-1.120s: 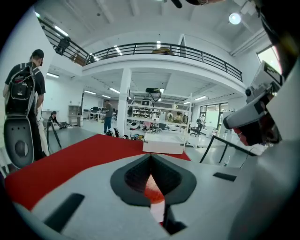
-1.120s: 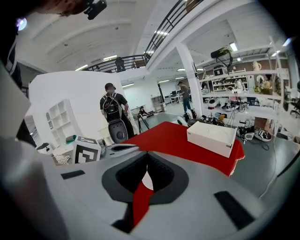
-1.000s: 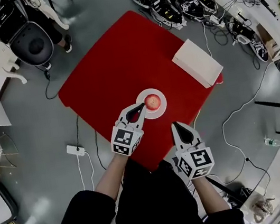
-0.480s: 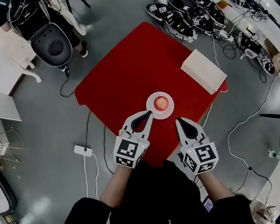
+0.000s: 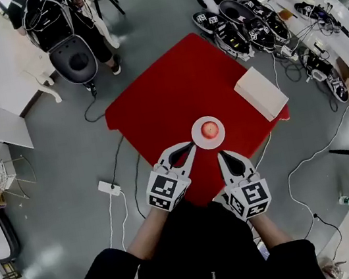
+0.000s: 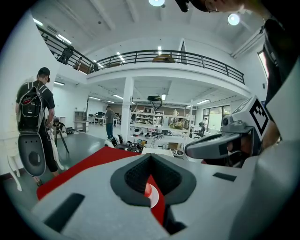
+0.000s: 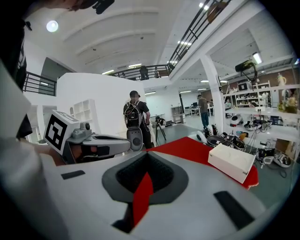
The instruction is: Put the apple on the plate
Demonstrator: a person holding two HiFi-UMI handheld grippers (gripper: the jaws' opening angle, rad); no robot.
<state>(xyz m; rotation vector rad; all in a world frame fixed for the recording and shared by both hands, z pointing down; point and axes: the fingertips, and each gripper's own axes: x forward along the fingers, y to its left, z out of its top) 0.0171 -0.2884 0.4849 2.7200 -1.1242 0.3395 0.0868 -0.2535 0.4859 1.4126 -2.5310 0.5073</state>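
The apple (image 5: 209, 129) sits in the middle of the small white plate (image 5: 222, 134), which rests on the red tabletop (image 5: 160, 98) close to its near edge. Both grippers hang in the air on the near side of the plate, and neither touches it or the fruit.

The left gripper (image 5: 192, 146) has its fingers (image 6: 93, 197) pressed together with nothing between them. Their tip comes just beside the plate's near-left rim, and the apple lies a little beyond it and off to the right. In the left gripper view a sliver of the plate (image 6: 153, 200) shows through the hollow behind the closed tips.

The right gripper (image 5: 221, 155) also has its fingers (image 7: 197, 201) closed on nothing. Its tip is near the plate's front edge but clearly apart from it, with the apple ahead of it and slightly to the left.

A white box (image 5: 261, 93) lies at the right end of the tabletop, well apart from the plate. It also shows in the right gripper view (image 7: 232, 161).
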